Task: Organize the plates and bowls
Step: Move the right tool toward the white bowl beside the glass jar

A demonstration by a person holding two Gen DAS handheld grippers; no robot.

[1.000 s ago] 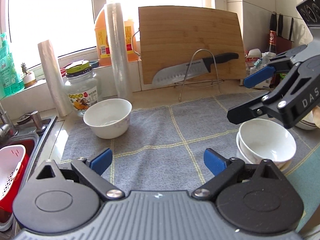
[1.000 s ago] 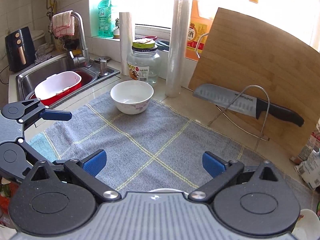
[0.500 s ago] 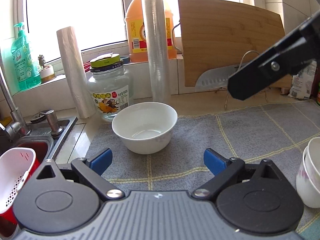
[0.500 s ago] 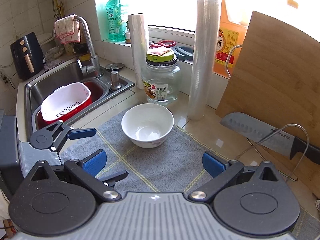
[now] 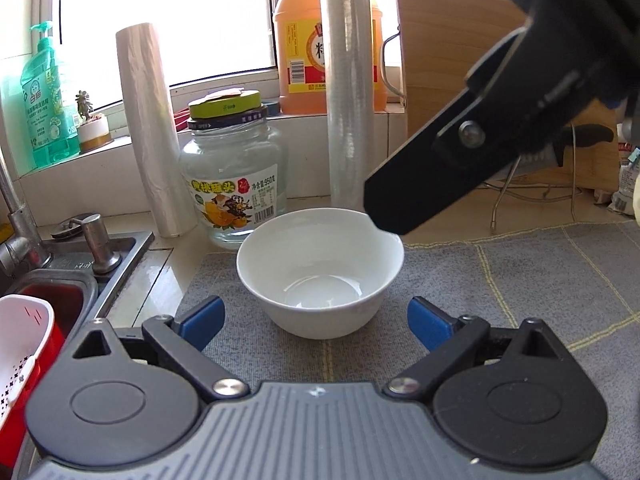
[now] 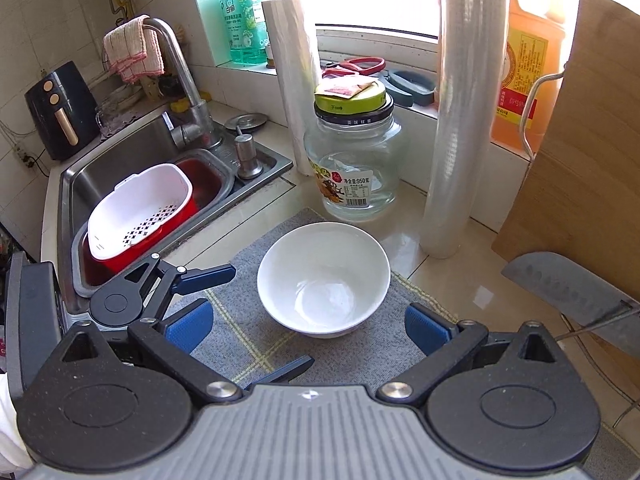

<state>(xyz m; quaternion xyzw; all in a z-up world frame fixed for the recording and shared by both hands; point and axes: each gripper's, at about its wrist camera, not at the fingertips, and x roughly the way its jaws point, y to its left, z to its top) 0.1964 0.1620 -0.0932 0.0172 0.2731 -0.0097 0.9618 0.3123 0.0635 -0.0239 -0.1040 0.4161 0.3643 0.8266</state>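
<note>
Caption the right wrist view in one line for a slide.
Open right gripper poised over an empty white bowl on the grey mat, open left gripper alongside.

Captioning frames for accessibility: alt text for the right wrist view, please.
An empty white bowl sits on a grey checked mat straight ahead of the right gripper, whose blue-padded jaws stand open. The left gripper, also open, reaches in from the left; a glass jar stands behind the bowl.

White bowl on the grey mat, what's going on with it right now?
Both handheld grippers are aimed at the white bowl, which sits empty and upright on the grey mat beside the sink. The left gripper and right gripper both stand open, and neither touches or holds the bowl yet.
</note>
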